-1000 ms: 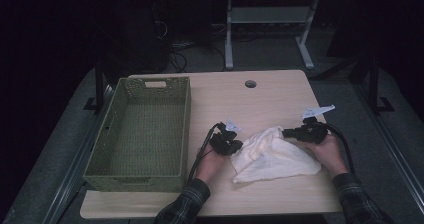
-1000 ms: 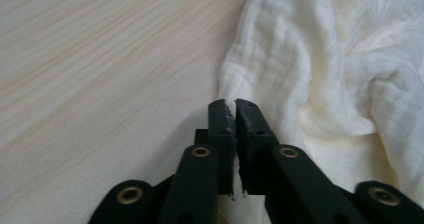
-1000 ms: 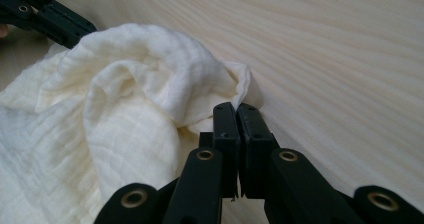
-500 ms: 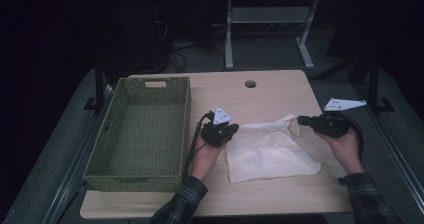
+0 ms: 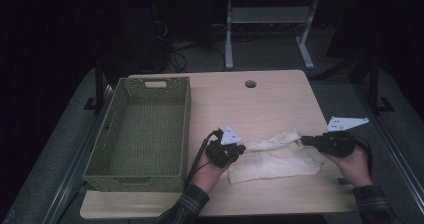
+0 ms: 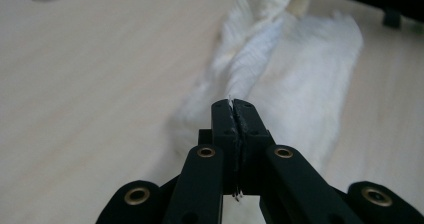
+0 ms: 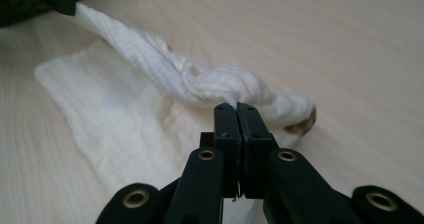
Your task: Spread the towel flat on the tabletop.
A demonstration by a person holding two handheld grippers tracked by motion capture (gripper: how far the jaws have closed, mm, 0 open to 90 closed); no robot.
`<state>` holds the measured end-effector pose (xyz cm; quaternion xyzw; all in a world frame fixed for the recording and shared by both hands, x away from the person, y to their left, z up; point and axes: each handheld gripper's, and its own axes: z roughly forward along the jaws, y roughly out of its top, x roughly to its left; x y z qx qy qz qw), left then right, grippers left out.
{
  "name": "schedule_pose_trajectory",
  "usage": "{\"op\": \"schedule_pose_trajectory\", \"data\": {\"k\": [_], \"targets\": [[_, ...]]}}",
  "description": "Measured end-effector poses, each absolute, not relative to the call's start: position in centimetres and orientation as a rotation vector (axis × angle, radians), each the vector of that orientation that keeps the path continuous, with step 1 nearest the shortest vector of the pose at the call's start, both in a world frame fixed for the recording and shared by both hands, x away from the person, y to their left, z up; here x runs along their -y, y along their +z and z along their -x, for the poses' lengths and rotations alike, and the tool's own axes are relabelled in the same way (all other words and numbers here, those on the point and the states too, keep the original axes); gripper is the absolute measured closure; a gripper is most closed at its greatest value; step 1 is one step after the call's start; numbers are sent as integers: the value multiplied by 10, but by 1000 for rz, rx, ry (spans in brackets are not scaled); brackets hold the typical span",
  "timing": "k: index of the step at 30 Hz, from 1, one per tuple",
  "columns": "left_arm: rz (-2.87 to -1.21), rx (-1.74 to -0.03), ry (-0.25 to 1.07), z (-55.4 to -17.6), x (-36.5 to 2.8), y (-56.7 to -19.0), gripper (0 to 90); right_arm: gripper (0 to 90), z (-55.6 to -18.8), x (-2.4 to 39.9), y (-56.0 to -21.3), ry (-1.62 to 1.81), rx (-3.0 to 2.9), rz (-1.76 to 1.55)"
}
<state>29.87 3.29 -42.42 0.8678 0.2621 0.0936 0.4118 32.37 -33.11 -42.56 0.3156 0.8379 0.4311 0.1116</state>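
1. The white cloth [image 5: 277,156] lies at lower centre of the high view, on the desk [image 5: 270,104], right of the green basket [image 5: 145,134].
2. The left tool [image 5: 242,148] pinches the cloth's left end.
3. The right tool [image 5: 303,140] pinches its right end, the upper edge stretched between them.

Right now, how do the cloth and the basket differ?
The cloth is white and soft, the basket green and rigid with a perforated weave. The cloth is pinched at both ends, by the left tongs and the right tongs; nothing holds the basket. The cloth lies crumpled; the basket stands upright. Both are on the table.
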Motion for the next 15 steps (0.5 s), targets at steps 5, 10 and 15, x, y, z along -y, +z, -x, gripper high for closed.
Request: {"op": "schedule_pose_trajectory", "data": {"k": [5, 10, 15], "targets": [[-2264, -650, 166, -290, -31, -442, 787, 880, -313, 339, -441, 1223, -2513, -966], [-2197, -672, 234, -300, -35, -429, 651, 879, -313, 344, -445, 1217, -2521, -993], [-2170, -743, 279, -330, -35, -430, 625, 878, -315, 344, -446, 1217, -2519, -995]]}}
